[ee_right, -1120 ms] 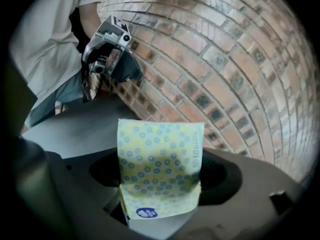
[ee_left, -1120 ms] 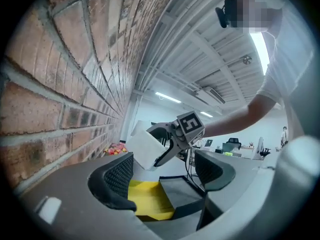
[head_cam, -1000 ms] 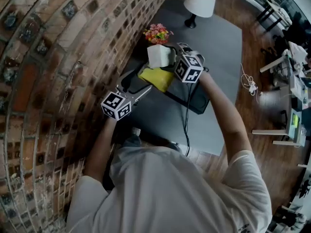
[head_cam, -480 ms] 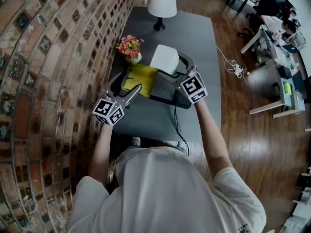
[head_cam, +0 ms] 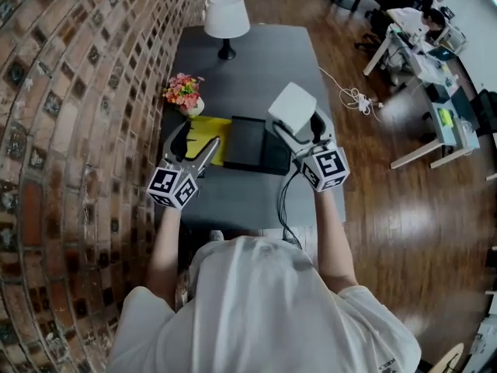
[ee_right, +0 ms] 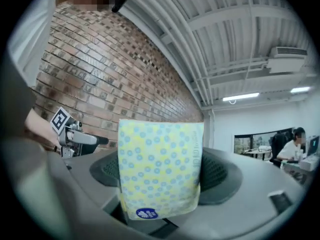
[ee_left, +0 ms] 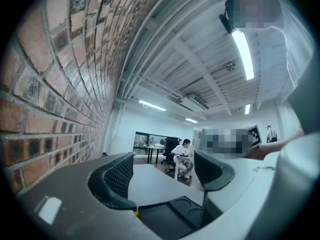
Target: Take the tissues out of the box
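My right gripper (head_cam: 301, 124) is shut on a pack of tissues (head_cam: 291, 106), held in the air over the right part of the dark table (head_cam: 256, 61). In the right gripper view the pack (ee_right: 159, 164) is pale yellow with blue dots and stands upright between the two pads of my right gripper (ee_right: 160, 173). The black box (head_cam: 250, 142) lies flat on the table, left of the pack. My left gripper (head_cam: 194, 140) hovers open over a yellow flat thing (head_cam: 208, 137) beside the box. In the left gripper view my left gripper (ee_left: 165, 176) points up and away with nothing between its pads.
A pot of flowers (head_cam: 182, 92) stands by the brick wall (head_cam: 85, 92), and a white lamp (head_cam: 227, 18) stands at the table's far end. A cable (head_cam: 286, 196) runs off the table's near edge. Wooden floor and desks (head_cam: 423, 53) lie to the right.
My right gripper has carried the tissue pack from above the box out to the right. The left gripper has stayed near the yellow thing. The head view has swung round.
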The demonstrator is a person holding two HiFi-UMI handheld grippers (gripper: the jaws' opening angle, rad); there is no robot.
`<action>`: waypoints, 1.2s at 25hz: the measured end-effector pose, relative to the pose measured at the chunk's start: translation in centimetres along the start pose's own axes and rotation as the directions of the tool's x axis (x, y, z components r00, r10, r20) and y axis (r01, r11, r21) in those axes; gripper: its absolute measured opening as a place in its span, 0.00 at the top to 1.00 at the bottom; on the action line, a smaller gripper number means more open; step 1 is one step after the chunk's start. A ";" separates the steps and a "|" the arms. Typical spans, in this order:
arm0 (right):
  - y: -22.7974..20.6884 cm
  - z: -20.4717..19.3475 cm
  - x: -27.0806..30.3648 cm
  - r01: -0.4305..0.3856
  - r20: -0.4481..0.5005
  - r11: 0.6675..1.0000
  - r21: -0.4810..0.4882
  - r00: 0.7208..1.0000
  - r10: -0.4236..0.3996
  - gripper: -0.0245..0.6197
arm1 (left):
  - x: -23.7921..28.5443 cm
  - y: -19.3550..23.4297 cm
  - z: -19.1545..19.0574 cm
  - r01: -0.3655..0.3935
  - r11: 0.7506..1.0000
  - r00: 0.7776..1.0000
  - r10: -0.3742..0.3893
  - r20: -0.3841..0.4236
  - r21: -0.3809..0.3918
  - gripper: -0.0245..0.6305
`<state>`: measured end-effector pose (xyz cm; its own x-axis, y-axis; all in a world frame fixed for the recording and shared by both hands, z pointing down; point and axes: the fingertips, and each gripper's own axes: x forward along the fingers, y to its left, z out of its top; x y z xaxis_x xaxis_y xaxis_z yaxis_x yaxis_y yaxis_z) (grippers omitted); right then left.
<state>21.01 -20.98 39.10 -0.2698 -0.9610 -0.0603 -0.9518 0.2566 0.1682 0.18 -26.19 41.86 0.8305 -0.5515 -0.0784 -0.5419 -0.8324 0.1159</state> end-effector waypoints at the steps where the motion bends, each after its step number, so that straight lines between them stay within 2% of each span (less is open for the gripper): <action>1: -0.6 -0.1 -1.0 0.031 0.005 0.999 0.016 1.000 -0.031 0.30 | 0.2 -0.2 0.1 -0.010 1.000 1.000 0.010 0.002 0.007 0.38; 5: -2.6 -1.1 -4.8 0.136 0.016 0.983 0.120 0.990 -0.139 0.30 | 0.7 -1.1 0.6 -0.062 0.997 0.998 0.061 0.020 0.043 0.38; 7: -2.6 -1.6 -6.3 0.160 0.014 0.977 0.143 0.986 -0.163 0.30 | 0.8 -1.6 0.5 -0.082 0.995 0.996 0.081 0.024 0.061 0.38; 14: 0.2 -3.4 -9.3 0.196 -0.028 0.975 0.106 0.981 -0.194 0.30 | -0.4 -3.7 0.1 -0.161 0.984 0.986 0.156 0.064 0.080 0.42; 19: 1.6 -4.3 -10.6 0.246 -0.007 0.946 0.211 0.968 -0.250 0.30 | -1.1 -4.4 -0.4 -0.204 0.974 0.977 0.196 0.078 0.100 0.42; 24: 2.2 -5.2 -10.8 0.254 -0.027 0.938 0.237 0.967 -0.254 0.30 | -1.5 -5.1 -1.2 -0.207 0.975 0.977 0.202 0.066 0.085 0.42; 27: 1.7 -5.0 -10.9 0.252 -0.001 0.920 0.299 0.965 -0.264 0.30 | -1.9 -5.2 -1.6 -0.212 0.974 0.976 0.208 0.061 0.078 0.43; 30: 1.7 -5.0 -10.9 0.265 -0.014 0.929 0.257 0.962 -0.271 0.30 | -1.9 -5.2 -1.4 -0.223 0.970 0.974 0.218 0.066 0.096 0.43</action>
<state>23.08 -10.62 44.92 0.0003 -0.9960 -0.0897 -0.9935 0.0099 -0.1130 1.61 -20.74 42.79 0.6822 -0.7219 -0.1162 -0.7235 -0.6894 0.0354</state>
